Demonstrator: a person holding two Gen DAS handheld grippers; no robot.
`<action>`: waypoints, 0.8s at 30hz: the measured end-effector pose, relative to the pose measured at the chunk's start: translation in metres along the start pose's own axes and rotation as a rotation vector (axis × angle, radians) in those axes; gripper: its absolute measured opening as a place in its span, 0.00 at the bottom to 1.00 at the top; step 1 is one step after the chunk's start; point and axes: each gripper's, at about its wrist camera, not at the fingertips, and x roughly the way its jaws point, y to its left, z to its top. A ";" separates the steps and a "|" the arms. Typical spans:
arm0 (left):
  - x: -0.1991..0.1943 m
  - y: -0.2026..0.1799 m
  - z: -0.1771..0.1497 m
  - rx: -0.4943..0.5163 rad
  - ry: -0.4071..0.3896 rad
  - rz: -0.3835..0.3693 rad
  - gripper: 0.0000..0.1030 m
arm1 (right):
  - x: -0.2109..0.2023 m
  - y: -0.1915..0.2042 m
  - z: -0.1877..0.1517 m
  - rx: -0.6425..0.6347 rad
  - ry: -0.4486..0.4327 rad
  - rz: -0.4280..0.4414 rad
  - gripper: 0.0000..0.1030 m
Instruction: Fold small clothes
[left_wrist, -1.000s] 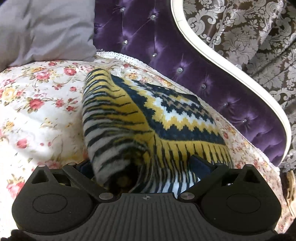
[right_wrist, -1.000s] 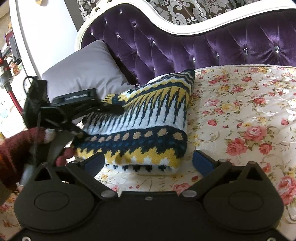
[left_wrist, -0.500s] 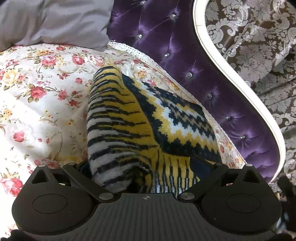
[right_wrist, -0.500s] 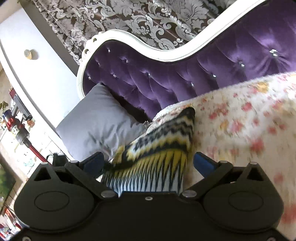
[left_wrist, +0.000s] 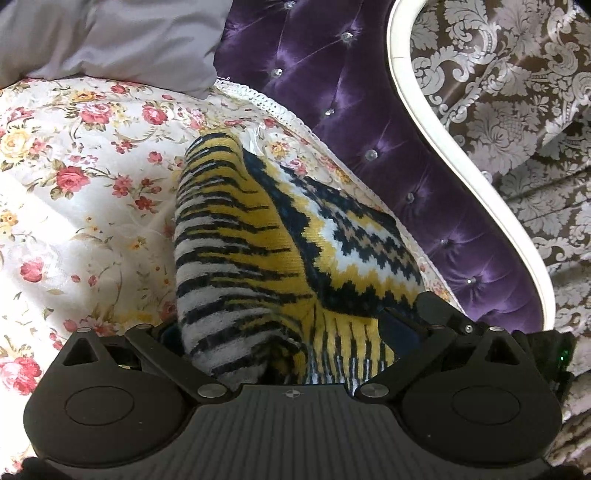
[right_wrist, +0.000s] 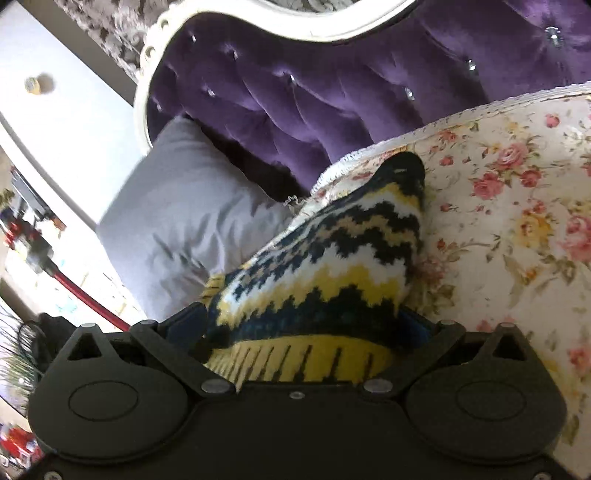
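Observation:
A folded knit sweater (left_wrist: 258, 251) in yellow, black and white lies on the floral bedspread (left_wrist: 74, 192) near the purple headboard. My left gripper (left_wrist: 284, 332) is shut on its near end. The thick bundle fills the whole gap, and the left pad is hidden behind the knit. In the right wrist view the same sweater (right_wrist: 332, 266) sits between the fingers of my right gripper (right_wrist: 303, 325). These stand wide apart around its other end, with the knit touching both blue pads. A dark part of the right gripper (left_wrist: 550, 354) shows at the left view's right edge.
A grey pillow (right_wrist: 184, 221) leans on the tufted purple headboard (left_wrist: 332, 74) just beyond the sweater. The bedspread's lace edge (left_wrist: 266, 99) runs along the headboard. Floral bed surface (right_wrist: 517, 221) stretches right of the sweater. A red-handled appliance (right_wrist: 77, 291) stands off the bed.
My right gripper has moved in from in front of the sweater until the sweater's end lies between its fingers. The left gripper keeps its hold and has tilted up toward the headboard.

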 end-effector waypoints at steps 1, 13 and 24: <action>0.000 -0.001 0.000 0.000 -0.005 0.005 0.88 | 0.002 0.001 0.003 0.005 0.014 -0.007 1.00; 0.010 -0.043 -0.026 0.143 0.079 -0.090 0.43 | -0.057 0.009 0.005 0.043 -0.061 -0.081 0.43; 0.042 -0.149 -0.128 0.415 0.246 -0.208 0.49 | -0.216 -0.032 -0.021 0.131 -0.131 -0.324 0.45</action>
